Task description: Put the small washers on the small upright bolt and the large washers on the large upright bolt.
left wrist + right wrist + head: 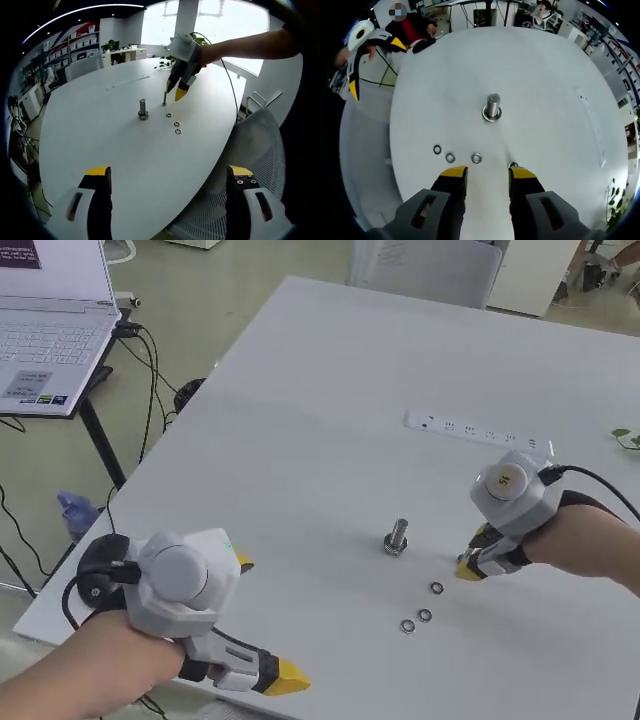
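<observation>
Three washers [450, 158] flat on counter [545, 90], just ahead of right gripper [486, 172]; fingers parted, empty. Small bolt [164, 96] beside it, large bolt [492, 107] beyond. Left gripper [168, 172] wide open, well apart. Likely light, thin, hard, slippery: pinch across rim.

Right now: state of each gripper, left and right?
Left gripper: open, holding nothing.
Right gripper: open, nothing between its jaws.

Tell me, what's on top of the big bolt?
Nothing: the large upright bolt has a bare top. A wider ring sits around its foot; whether that is a washer or the bolt's own head is too small to tell.
</observation>
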`<state>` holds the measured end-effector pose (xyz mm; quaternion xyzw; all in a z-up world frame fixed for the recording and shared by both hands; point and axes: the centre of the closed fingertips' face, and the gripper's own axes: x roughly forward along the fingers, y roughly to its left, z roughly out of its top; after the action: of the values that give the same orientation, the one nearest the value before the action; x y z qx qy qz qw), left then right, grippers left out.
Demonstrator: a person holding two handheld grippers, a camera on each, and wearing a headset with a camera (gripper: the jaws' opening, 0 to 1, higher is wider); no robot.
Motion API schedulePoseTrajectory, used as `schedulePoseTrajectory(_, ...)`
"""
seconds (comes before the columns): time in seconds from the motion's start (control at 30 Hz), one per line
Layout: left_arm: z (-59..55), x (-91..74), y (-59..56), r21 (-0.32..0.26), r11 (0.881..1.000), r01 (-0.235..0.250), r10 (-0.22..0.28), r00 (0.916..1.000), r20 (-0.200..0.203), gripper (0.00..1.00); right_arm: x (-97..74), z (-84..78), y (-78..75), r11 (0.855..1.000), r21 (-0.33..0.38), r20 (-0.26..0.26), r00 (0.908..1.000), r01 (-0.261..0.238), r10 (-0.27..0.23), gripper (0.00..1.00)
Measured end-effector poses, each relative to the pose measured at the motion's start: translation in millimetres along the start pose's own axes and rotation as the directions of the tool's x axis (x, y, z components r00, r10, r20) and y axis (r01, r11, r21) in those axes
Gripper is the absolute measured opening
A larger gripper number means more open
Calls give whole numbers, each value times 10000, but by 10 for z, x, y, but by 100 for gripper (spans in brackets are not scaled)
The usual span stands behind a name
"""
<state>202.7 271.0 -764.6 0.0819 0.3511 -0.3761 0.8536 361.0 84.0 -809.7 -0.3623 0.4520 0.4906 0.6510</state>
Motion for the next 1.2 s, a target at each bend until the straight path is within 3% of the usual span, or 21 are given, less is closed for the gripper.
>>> schedulePoseTrajectory(0.37, 39, -17, -22, 12, 9998, 194, -194, 9998, 108, 93, 94, -50, 149, 9996, -100, -206, 9994, -272, 270, 34)
schedulePoseTrajectory(0.6, 79, -35, 18, -40, 9999, -102, 103, 9996, 269, 96, 271, -56, 175, 9989, -153, -186, 9988, -451, 448, 34)
schedulePoseTrajectory(0.83, 47, -15, -5, -150, 9998, -91, 94, 9998, 171, 95, 397, -20, 78, 9995, -222, 0, 9998, -219, 219, 33)
schedulePoseTrajectory(1.2, 123, 11, -9, -90, 10000, -9, 12, 9995, 310, 94, 568, -146, 68, 9995, -135, -377, 9989, -298, 293, 32)
